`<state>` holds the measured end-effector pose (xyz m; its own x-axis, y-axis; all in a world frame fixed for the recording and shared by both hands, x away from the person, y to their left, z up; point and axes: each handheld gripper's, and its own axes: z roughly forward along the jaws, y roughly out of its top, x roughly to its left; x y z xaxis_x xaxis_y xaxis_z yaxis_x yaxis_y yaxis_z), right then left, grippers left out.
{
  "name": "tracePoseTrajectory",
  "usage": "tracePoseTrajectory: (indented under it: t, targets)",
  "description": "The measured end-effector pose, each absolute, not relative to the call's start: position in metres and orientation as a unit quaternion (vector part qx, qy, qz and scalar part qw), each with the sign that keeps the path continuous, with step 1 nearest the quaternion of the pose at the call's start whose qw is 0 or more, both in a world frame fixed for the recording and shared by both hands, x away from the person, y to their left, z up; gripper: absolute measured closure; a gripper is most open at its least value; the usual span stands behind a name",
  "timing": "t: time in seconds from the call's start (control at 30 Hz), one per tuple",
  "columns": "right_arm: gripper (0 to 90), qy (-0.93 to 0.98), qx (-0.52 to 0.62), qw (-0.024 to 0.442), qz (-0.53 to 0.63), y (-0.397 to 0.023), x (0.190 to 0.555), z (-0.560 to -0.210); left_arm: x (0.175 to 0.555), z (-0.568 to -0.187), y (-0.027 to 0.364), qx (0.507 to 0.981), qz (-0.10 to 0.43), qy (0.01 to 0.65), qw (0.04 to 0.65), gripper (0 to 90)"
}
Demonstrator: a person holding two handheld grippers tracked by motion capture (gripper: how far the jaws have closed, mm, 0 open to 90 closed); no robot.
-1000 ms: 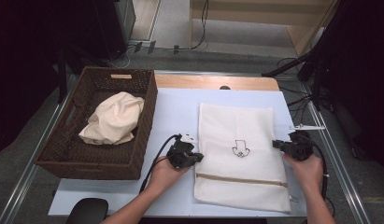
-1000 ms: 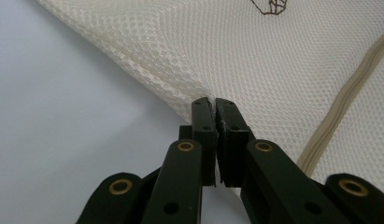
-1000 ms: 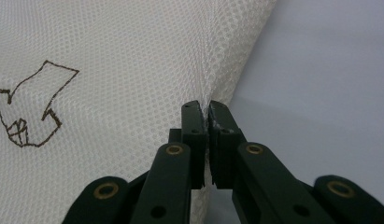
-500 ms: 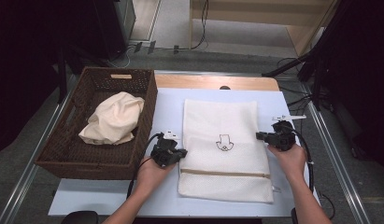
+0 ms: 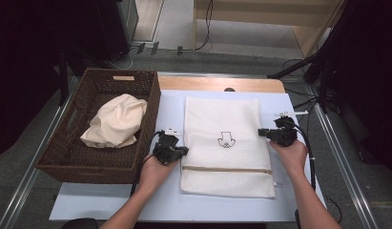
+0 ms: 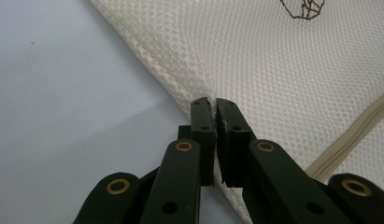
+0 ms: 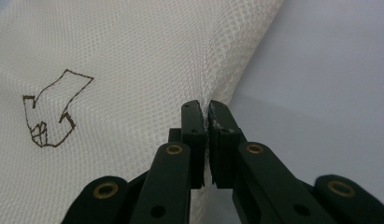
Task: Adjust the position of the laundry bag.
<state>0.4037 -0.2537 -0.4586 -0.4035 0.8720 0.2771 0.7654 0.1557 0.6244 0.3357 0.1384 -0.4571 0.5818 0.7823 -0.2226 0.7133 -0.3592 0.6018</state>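
Table (image 5: 112, 205): a pale blue surface that carries everything, with the person's forearms coming in from the near edge.
Basket (image 5: 60, 160): a dark wicker basket stands at the left of the table, with a bundled cream cloth (image 5: 115, 121) lying inside it.
Mesh bag (image 5: 224, 119): a white mesh laundry bag lies flat in the middle of the table, just right of the basket, its zip (image 5: 227, 169) running across near the person's end and a small printed emblem (image 5: 225, 140) at its centre.
Left gripper (image 6: 212, 105): clenched on the bag's left edge, a fold of mesh pinched between the jaws.
Right gripper (image 7: 203, 109): clenched on the opposite, right edge in the same way.
Progress: the bag appears spread, gripped on both sides and zipped, though the high view is too coarse to be sure of the zip. Judging by the cloth in the basket, opening the bag and loading it probably remain.
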Motion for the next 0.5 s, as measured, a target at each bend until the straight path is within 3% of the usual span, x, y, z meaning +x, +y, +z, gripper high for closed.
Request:
tracePoseTrajectory:
  t: [0.27, 0.37, 0.4, 0.43, 0.47, 0.5]
  targets:
    - [84.8, 0.764, 0.533, 0.086, 0.354, -0.248, 0.403, -0.458, 0.336, -0.458, 0.138, 0.823, 0.051, 0.456, 0.334, 84.9]
    - [70.1, 0.765, 0.534, 0.077, 0.351, -0.254, 0.403, -0.458, 0.337, -0.458, 0.138, 0.819, 0.055, 0.460, 0.339, 77.5]
    - [70.1, 0.765, 0.534, 0.077, 0.351, -0.254, 0.403, -0.458, 0.336, -0.458, 0.138, 0.818, 0.057, 0.460, 0.341, 77.5]
    - [61.4, 0.762, 0.537, 0.070, 0.355, -0.257, 0.403, -0.458, 0.337, -0.457, 0.138, 0.817, 0.055, 0.459, 0.343, 65.2]
    - [61.4, 0.762, 0.537, 0.070, 0.355, -0.257, 0.403, -0.458, 0.337, -0.456, 0.138, 0.818, 0.052, 0.458, 0.344, 65.2]
    - [54.9, 0.757, 0.537, 0.065, 0.365, -0.260, 0.403, -0.457, 0.338, -0.453, 0.136, 0.819, 0.048, 0.458, 0.342, 53.3]
